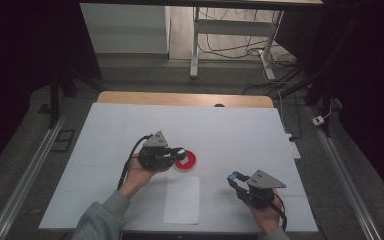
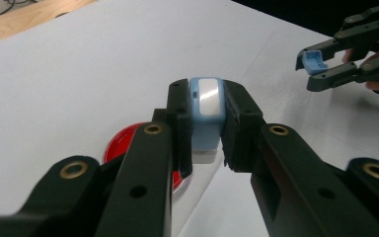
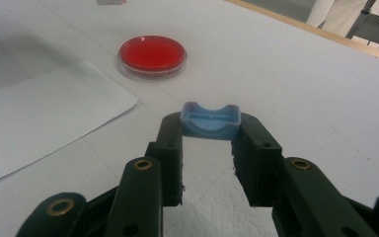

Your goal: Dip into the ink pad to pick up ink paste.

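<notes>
Two grippers, both clamped: left gripper (image 2: 207, 143) holds a blue-white container (image 2: 206, 116) above the red dish (image 3: 152, 53); right gripper (image 3: 208, 148) pinches its blue cap (image 3: 210, 120). Advise keeping container upright, cap level, clear of table (image 1: 240, 130).

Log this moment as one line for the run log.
left gripper: shut on blue-and-white block, above red dish | right gripper: shut on blue cap | paper sheet: flat on table
</notes>
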The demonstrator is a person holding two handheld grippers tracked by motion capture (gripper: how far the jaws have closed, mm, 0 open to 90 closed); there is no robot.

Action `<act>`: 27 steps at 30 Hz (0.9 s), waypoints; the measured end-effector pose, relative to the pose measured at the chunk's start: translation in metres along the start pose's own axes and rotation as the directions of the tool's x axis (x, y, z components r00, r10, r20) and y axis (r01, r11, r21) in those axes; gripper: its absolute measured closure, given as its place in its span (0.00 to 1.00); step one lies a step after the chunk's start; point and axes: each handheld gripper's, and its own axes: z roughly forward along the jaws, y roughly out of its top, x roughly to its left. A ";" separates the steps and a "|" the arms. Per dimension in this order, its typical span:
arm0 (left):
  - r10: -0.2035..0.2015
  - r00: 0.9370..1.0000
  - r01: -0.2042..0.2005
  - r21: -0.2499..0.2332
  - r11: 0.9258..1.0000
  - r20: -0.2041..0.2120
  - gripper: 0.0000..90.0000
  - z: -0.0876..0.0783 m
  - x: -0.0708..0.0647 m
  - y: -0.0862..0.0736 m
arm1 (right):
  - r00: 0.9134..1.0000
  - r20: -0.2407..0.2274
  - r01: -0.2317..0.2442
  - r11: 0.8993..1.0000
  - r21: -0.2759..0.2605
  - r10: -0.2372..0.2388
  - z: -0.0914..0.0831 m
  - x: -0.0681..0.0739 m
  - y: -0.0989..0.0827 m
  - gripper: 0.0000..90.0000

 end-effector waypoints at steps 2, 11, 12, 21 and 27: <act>0.002 1.000 -0.002 -0.002 1.000 0.004 0.84 -0.003 -0.002 0.000 | 1.000 0.001 0.001 1.000 0.001 -0.001 0.000 0.000 0.000 0.73; 0.019 1.000 -0.019 -0.001 1.000 0.008 0.84 -0.015 -0.009 -0.003 | 1.000 0.000 -0.001 1.000 0.001 0.001 0.000 0.001 0.000 0.73; 0.018 1.000 -0.018 0.002 1.000 0.010 0.84 -0.016 -0.010 -0.004 | 1.000 0.000 -0.001 1.000 0.002 0.001 0.001 0.001 0.000 0.73; 0.012 1.000 -0.012 0.002 1.000 0.016 0.84 -0.023 -0.014 -0.008 | 1.000 0.000 0.002 1.000 0.001 -0.002 0.001 0.001 0.000 0.73; -0.006 1.000 0.006 -0.003 1.000 0.030 0.84 -0.027 -0.020 -0.012 | 1.000 0.000 0.000 1.000 -0.001 0.000 0.000 0.001 0.001 0.73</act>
